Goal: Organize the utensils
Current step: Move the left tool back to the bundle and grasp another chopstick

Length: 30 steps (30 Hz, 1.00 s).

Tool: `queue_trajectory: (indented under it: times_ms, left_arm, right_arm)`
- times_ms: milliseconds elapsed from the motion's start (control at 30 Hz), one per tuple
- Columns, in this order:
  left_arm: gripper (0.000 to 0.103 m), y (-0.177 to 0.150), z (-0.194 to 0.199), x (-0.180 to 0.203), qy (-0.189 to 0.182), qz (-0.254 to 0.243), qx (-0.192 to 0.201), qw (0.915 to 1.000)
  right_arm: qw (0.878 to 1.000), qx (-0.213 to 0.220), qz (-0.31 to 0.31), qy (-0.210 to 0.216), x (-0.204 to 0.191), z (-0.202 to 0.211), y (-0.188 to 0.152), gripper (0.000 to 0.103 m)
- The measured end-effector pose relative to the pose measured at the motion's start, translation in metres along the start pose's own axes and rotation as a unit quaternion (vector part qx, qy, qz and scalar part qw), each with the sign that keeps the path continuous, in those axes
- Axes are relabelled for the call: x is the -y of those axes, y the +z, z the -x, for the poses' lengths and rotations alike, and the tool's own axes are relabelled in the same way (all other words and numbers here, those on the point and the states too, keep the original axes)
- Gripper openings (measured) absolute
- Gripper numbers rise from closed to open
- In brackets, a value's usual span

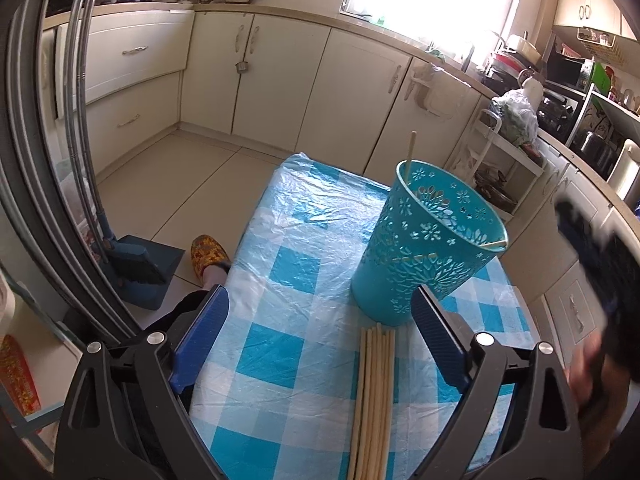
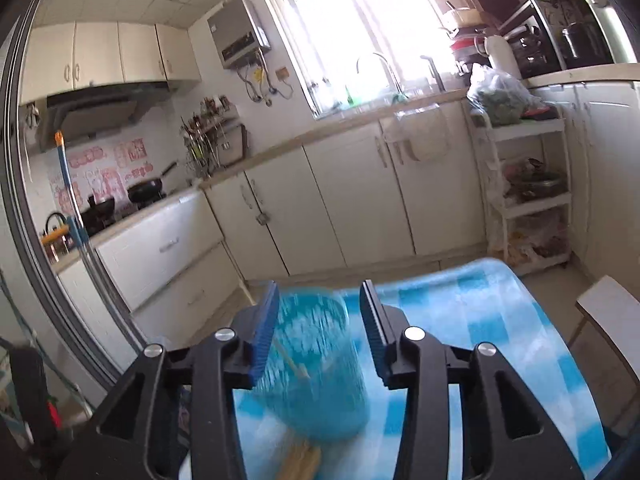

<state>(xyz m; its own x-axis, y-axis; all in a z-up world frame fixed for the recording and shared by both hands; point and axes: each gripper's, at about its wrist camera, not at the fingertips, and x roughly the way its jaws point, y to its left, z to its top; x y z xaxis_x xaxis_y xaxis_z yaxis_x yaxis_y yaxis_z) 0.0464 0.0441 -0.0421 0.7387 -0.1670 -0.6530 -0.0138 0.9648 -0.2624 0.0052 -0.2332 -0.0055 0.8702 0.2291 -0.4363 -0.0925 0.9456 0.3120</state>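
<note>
The teal holder (image 1: 430, 248) stands upright toward the far right corner of the table (image 1: 280, 280), already with some chopsticks inside, and the bundle of chopsticks (image 1: 374, 396) lies just in front of it, probably waiting to go in. The left gripper (image 1: 320, 344) has its jaws released around the bundle without touching, and the right gripper (image 2: 318, 334) has its jaws parted and empty above the holder. That view is blurred, so the number of sticks inside is hard to tell.

The cup (image 1: 430, 248) is set on the table (image 1: 288, 240), right of centre in the left wrist view. One chopstick (image 1: 410, 156) is stood inside it, maybe a second. A bundle of chopsticks (image 1: 374, 396) is laid just below it, toward the bottom edge.
</note>
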Motion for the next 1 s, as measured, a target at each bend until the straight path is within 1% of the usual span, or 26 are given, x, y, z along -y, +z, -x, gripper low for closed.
queue_trajectory:
  times_ms: [33, 67, 100, 133, 167, 200, 300, 500, 600, 667, 733, 800, 900, 933, 1000]
  left_arm:
    - [0.089, -0.002, -0.001, -0.002, 0.003, 0.001, -0.003, 1.0]
    - [0.089, -0.004, -0.003, -0.004, 0.008, 0.003, -0.009, 0.9999]
    - [0.089, -0.007, -0.004, -0.006, 0.011, 0.004, -0.015, 0.9998]
    - [0.089, -0.008, -0.005, -0.008, 0.013, 0.006, -0.021, 0.9997]
    - [0.089, -0.01, -0.006, -0.009, 0.014, 0.008, -0.026, 0.9995]
    - [0.089, -0.011, -0.005, -0.01, 0.016, 0.008, -0.028, 0.9995]
    - [0.089, -0.013, 0.0, -0.011, 0.024, -0.001, -0.024, 0.9994]
    - [0.09, -0.017, -0.003, -0.019, 0.029, 0.009, -0.035, 0.9989]
    - [0.09, -0.019, -0.006, -0.019, 0.028, 0.006, -0.04, 0.9988]
    - [0.09, -0.02, -0.008, -0.018, 0.027, 0.003, -0.042, 0.9987]
    - [0.09, -0.022, -0.012, -0.016, 0.025, -0.001, -0.049, 0.9985]
    - [0.09, -0.026, -0.018, -0.014, 0.025, -0.01, -0.058, 0.998]
    - [0.09, -0.032, -0.03, -0.008, 0.027, -0.024, -0.076, 0.9965]
    - [0.09, -0.034, -0.034, -0.006, 0.029, -0.03, -0.081, 0.9958]
    - [0.09, -0.038, -0.043, 0.0, 0.038, -0.047, -0.091, 0.9941]
  right_arm:
    - [0.999, -0.038, 0.008, -0.001, -0.003, -0.004, -0.018, 0.042]
    - [0.998, -0.066, 0.015, -0.001, -0.006, -0.01, -0.032, 0.042]
    - [0.994, -0.103, 0.022, -0.003, -0.008, -0.019, -0.051, 0.041]
    - [0.99, -0.139, 0.024, -0.001, -0.011, -0.03, -0.067, 0.034]
    - [0.985, -0.169, 0.024, 0.005, -0.012, -0.041, -0.079, 0.028]
    - [0.982, -0.188, 0.027, 0.005, -0.015, -0.051, -0.087, 0.022]
    - [0.975, -0.221, 0.036, 0.003, -0.021, -0.076, -0.1, 0.021]
    - [0.965, -0.257, 0.049, -0.014, -0.027, -0.109, -0.112, 0.017]
    - [0.964, -0.259, 0.059, -0.018, -0.027, -0.106, -0.116, 0.016]
    - [0.964, -0.261, 0.051, -0.01, -0.024, -0.104, -0.117, 0.015]
    - [0.967, -0.254, 0.031, 0.008, -0.018, -0.099, -0.115, 0.015]
    - [0.968, -0.249, 0.032, 0.0, -0.015, -0.096, -0.113, 0.015]
    - [0.965, -0.258, 0.041, -0.013, -0.012, -0.098, -0.116, 0.015]
    - [0.965, -0.257, 0.043, -0.012, -0.012, -0.099, -0.117, 0.015]
    - [0.964, -0.257, 0.06, -0.018, -0.017, -0.098, -0.118, 0.014]
